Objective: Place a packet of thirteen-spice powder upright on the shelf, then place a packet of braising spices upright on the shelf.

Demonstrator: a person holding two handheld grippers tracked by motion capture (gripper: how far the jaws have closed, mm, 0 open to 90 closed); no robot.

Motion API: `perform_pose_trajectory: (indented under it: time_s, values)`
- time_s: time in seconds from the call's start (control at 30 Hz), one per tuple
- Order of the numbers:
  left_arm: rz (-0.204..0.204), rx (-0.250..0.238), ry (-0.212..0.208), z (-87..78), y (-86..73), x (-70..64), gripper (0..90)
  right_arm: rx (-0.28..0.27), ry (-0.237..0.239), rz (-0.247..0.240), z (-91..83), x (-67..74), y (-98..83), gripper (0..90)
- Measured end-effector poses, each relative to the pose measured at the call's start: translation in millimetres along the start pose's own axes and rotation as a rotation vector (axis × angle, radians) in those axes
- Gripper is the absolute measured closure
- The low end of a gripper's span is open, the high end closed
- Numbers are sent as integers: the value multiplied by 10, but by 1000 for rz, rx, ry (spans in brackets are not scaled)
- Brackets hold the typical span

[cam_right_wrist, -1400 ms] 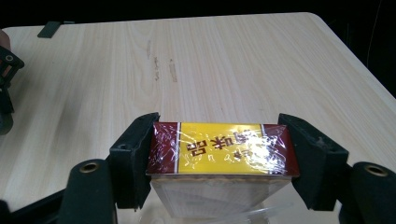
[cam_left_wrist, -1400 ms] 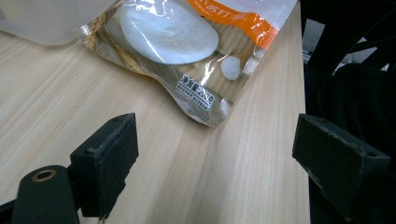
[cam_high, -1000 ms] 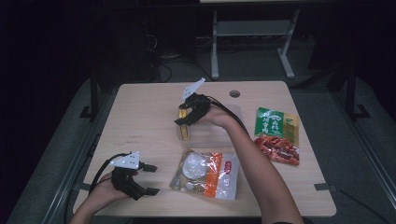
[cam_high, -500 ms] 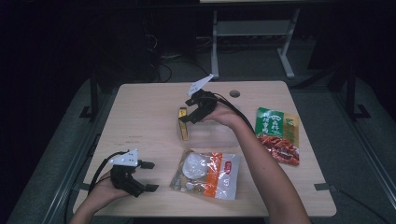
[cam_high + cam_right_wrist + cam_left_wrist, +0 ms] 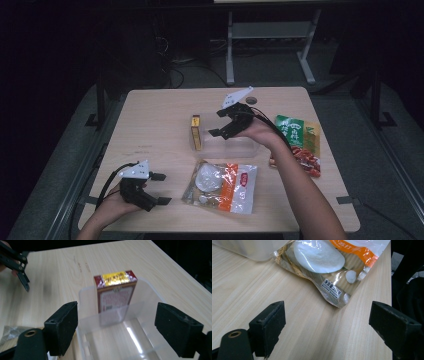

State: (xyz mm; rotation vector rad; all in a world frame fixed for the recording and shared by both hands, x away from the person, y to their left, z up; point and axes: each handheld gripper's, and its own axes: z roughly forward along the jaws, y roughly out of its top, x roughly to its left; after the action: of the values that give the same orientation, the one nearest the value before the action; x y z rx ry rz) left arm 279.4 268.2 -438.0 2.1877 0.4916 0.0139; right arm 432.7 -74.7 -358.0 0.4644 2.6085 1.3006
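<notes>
Wooden table (image 5: 150, 120), perhaps roomiest leftward

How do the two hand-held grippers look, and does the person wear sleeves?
Both the left gripper and the right gripper are black, each with two blocky black jaws, a pale three-cornered plate on top and a black trailing cable. The forearms are bare, with no sleeves in sight.
</notes>
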Motion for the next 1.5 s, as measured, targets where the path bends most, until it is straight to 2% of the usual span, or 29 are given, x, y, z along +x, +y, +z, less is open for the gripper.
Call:
perform_pose_trajectory:
  time_s: [0.03,0.17,0.27,0.33,0.5,0.63,0.7,0.77,0.8,0.87,0.93,0.97,1.0,1.03,1.1,1.13,1.2,1.27,1.3,1.33,1.37,1.4,1.43,1.47,1.5]
  values:
    - [-2,-2,1,-1,8,3,132,-4,-6,15,-53,33,-50,185]
    - [-10,0,25,-2,19,-3,132,-6,-17,12,-133,79,-150,190]
    - [-15,-2,42,-6,24,-2,129,-6,-25,46,-209,156,-254,195]
    - [-17,12,38,6,23,-2,128,3,-42,28,-268,206,-372,196]
    - [-17,18,36,22,22,-3,128,11,-58,39,-357,277,-517,199]
    - [-11,15,33,17,18,-5,128,23,-76,69,-489,333,-676,202]
    - [-8,17,30,12,12,-6,128,22,-86,69,-520,342,-710,203]
    - [-9,14,26,12,8,-5,128,15,-93,100,-588,362,-778,205]
    - [-10,9,24,11,7,-3,128,21,-106,119,-661,368,-849,208]
    - [-11,4,21,11,7,-2,128,19,-117,117,-700,367,-892,214]
    - [-10,3,21,9,7,1,129,17,-131,134,-781,365,-974,223]
    - [-10,3,20,9,5,-3,129,21,-155,145,-865,352,-1064,239]
    - [-10,3,20,9,5,-3,129,21,-155,145,-865,352,-1064,239]
    - [-8,2,21,8,3,-5,129,25,-183,162,-954,326,-1168,266]
    - [-7,2,21,6,4,-5,129,24,-192,175,-1001,310,-1224,289]
    - [-5,2,22,4,3,-6,129,39,-234,191,-1088,279,-1338,346]
    - [-5,3,21,5,3,-5,129,46,-249,199,-1129,256,-1398,377]
    - [-5,2,20,8,3,-6,129,66,-289,221,-1208,211,-1516,466]
    - [-8,3,19,11,3,-8,130,89,-329,253,-1278,160,-1632,548]
    - [-8,3,19,11,3,-8,130,89,-329,253,-1278,160,-1632,548]
    - [-6,3,19,11,3,-6,130,102,-350,264,-1310,131,-1689,589]
    - [-6,5,19,11,4,-5,130,128,-382,296,-1366,66,-1802,666]
    - [-6,5,19,11,3,-4,130,128,-382,296,-1366,66,-1802,666]
    - [-6,5,17,10,4,-3,130,153,-414,321,-1415,-2,-1929,745]
    - [-6,5,17,10,4,-3,130,163,-416,335,-1427,-20,-1966,787]
